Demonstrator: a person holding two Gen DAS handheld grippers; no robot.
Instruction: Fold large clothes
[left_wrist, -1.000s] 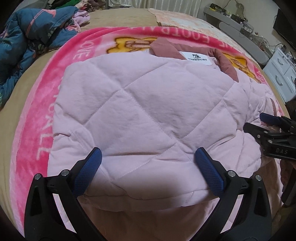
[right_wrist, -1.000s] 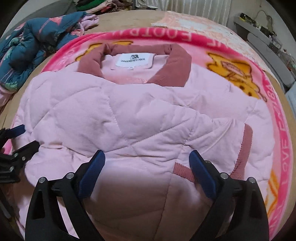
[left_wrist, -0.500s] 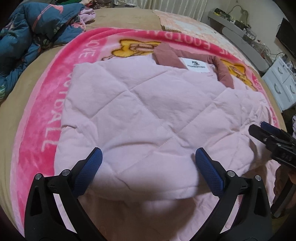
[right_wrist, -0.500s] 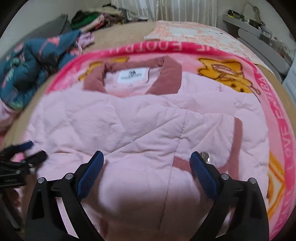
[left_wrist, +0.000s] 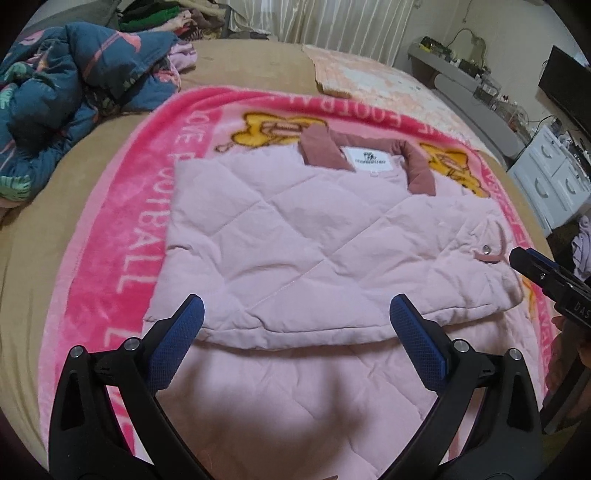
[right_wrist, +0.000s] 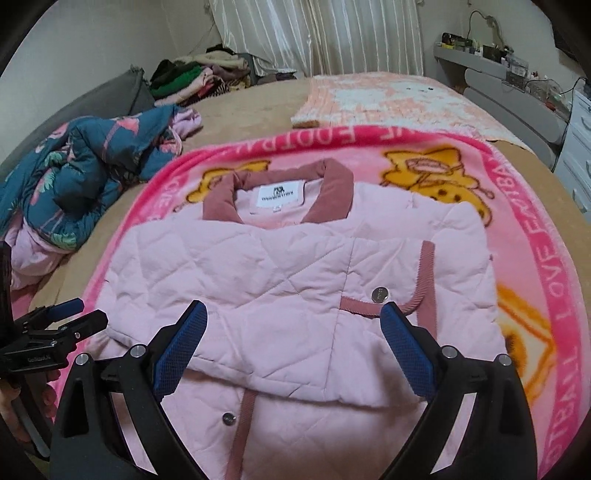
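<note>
Hovering, both released: left claw (left_wrist: 295, 332) and right claw (right_wrist: 291, 332), folded pale pink quilted jacket (left_wrist: 314, 240) lying just ahead, long axis crosswise, neither nearer.

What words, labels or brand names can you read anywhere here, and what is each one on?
"FOOTBALL": blanket border, left side; the first letters are partly covered.
"LOVE": blanket border, right side; the words after it are too distorted to read.
"DAS": right tongs, on the body, cut off by the frame edge.
Neck label of the jacket: a logo and a line of print, too small to read.
Left tongs: embossed lettering, too blurred to read.
</note>
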